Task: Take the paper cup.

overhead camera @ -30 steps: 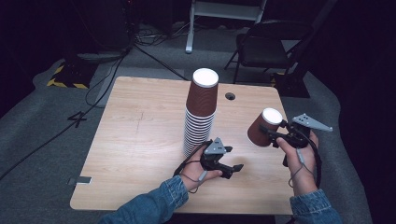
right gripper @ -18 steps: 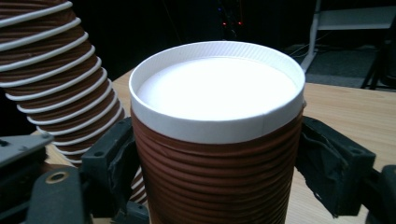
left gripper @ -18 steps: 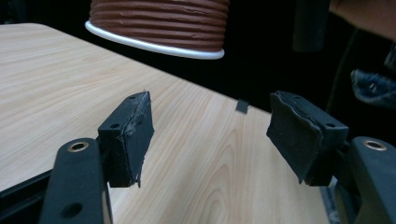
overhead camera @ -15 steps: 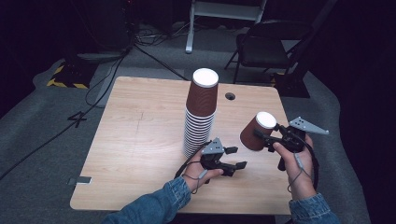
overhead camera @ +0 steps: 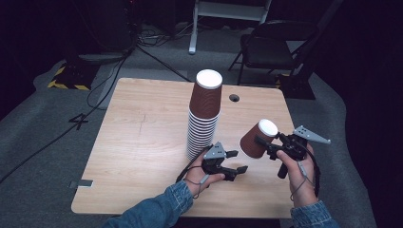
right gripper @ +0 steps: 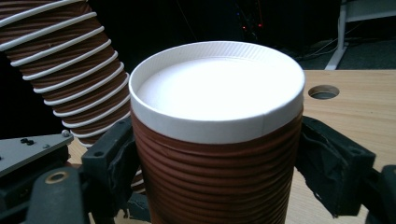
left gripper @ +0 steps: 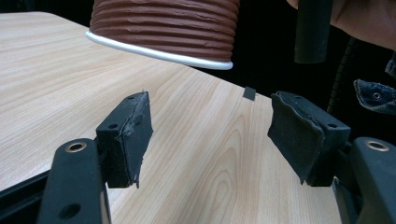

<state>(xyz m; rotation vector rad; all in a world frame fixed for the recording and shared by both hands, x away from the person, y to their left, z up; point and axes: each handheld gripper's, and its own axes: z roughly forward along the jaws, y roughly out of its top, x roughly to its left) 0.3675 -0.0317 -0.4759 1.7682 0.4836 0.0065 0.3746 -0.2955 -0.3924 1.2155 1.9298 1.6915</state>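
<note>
**Lone cup held off the counter beside the stack**

The left gripper sits low over the wooden counter at the foot of the cup stack, its fingers apart with nothing between them, having just closed a little. To the right, the right gripper has its fingers clamped on a single brown cup, upside down, tilted, clear of the counter, near the stack.

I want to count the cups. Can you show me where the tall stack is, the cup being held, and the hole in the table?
stack [overhead camera: 204, 118]: high view, on its ribbed brown side.
cup [right gripper: 215, 93]: right gripper view, on its white bottom.
hole [overhead camera: 234, 98]: high view, on its dark middle.
</note>
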